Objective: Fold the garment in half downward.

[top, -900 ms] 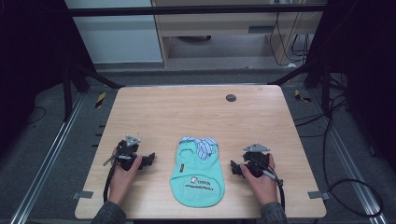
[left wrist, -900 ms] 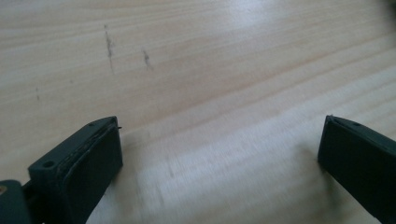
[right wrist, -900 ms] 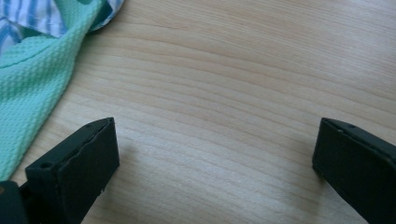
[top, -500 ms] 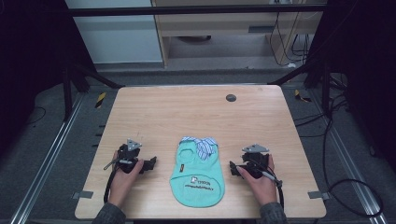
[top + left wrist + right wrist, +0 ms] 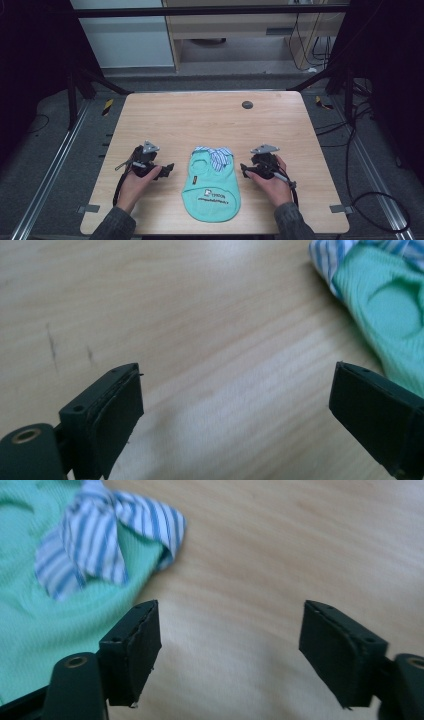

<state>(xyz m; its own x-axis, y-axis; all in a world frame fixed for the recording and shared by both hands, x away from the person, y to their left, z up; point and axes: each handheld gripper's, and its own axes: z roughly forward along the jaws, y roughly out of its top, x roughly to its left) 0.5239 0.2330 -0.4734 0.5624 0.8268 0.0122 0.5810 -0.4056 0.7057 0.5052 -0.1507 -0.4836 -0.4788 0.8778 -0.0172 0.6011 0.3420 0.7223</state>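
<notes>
A small mint-green garment (image 5: 212, 187) with a blue-and-white striped collar (image 5: 216, 155) lies flat near the table's front edge. My left gripper (image 5: 169, 169) rests on the wood just left of it, held by a hand, jaws open and pointing toward the cloth. In the left gripper view the left gripper (image 5: 240, 415) has only bare wood between its jaws, with the garment (image 5: 395, 320) at the upper right. My right gripper (image 5: 243, 170) sits just right of the garment, open. In the right gripper view the right gripper (image 5: 230, 650) stands over bare wood, the striped collar (image 5: 100, 540) at upper left.
The wooden table (image 5: 200, 120) stretches bare behind the garment. A small dark round disc (image 5: 247, 104) lies near its far edge. Black frame bars and cables surround the table; a cabinet stands beyond it.
Both grippers have edged slightly inward toward the garment. The cloth itself lies as before.
</notes>
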